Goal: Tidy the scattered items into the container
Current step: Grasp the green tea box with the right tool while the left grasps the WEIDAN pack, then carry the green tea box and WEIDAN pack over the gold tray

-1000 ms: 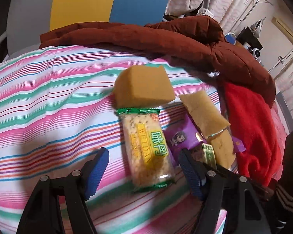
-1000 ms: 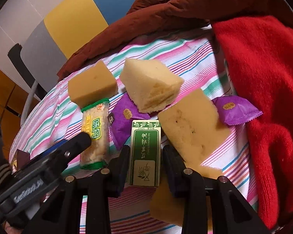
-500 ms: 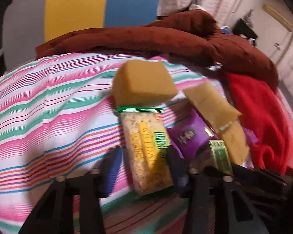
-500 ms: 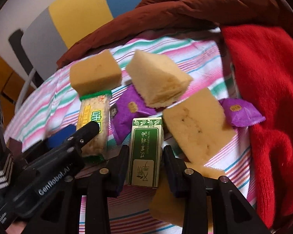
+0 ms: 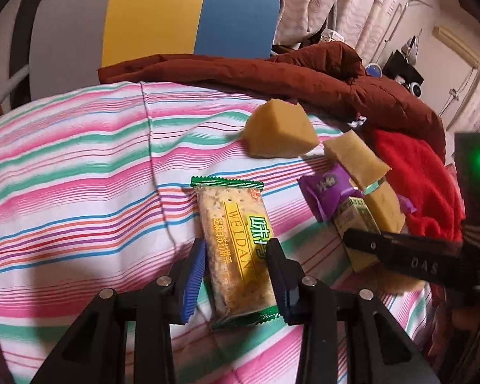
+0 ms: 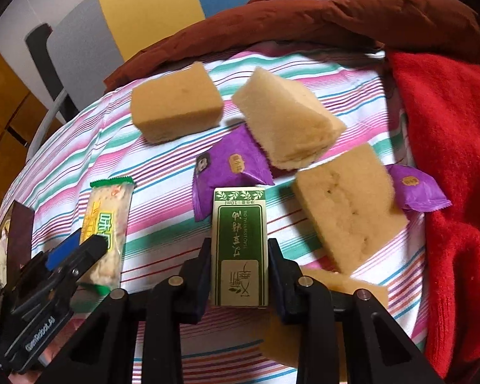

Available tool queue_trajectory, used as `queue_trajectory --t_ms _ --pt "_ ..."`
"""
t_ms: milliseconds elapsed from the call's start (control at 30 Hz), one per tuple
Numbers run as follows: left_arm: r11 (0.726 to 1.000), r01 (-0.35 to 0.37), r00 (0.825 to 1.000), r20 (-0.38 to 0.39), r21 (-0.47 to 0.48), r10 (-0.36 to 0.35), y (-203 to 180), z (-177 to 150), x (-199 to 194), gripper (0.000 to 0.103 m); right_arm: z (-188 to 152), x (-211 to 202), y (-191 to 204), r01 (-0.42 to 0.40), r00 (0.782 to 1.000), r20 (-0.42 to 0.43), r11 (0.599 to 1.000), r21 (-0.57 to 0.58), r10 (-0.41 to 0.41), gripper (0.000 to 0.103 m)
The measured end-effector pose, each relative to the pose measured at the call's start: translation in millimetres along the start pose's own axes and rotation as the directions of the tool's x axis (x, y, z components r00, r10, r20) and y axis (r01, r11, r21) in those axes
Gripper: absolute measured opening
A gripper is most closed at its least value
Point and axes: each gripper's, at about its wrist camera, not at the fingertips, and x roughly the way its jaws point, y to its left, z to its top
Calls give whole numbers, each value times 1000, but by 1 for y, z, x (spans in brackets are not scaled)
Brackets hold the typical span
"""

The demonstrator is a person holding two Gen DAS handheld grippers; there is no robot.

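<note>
On the striped cloth my left gripper is closing its blue pads on the near end of a green-edged cracker pack, and the pads press its sides. The pack lies apart from the tan sponge block. In the right wrist view my right gripper is shut on a small green box, which stands up between the fingers. The left gripper and cracker pack show at lower left there. Two purple snack packets lie among several sponge pieces.
A brown jacket lies across the far side and a red sweater along the right. A chair back in grey, yellow and blue stands behind. A dark brown flap shows at the left edge of the right wrist view.
My left gripper went from wide open to closed on the cracker pack, and the pack has come away from the tan sponge block. The right gripper keeps the green box.
</note>
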Motion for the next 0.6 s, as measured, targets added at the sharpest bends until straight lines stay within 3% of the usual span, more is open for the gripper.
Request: queue_trajectory --t_ms 100,167,200,300,367,600 --pt "998 -55 998 -6 -8 55 -5 1 -2 50 0 0 0 -11 1000 -1 1000 2 11 32" --pt "999 -46 999 -17 -17 46 -9 2 -1 59 -1 -1 -4 -21 1000 0 1000 15 21 32" --pt "999 -33 999 -29 -14 32 -11 3 1 59 -1 -1 -5 -22 1000 0 1000 19 22 32" --pt "996 -78 995 -57 38 80 -17 2 12 57 -1 -1 -5 -20 1000 0 1000 15 20 32" --pt "994 -93 995 -32 63 95 -19 1 11 49 -1 -2 -5 -19 1000 1 1000 12 19 32" --pt "988 -99 994 51 115 94 -13 -15 0 48 -2 -2 -1 -68 998 5 998 17 68 32"
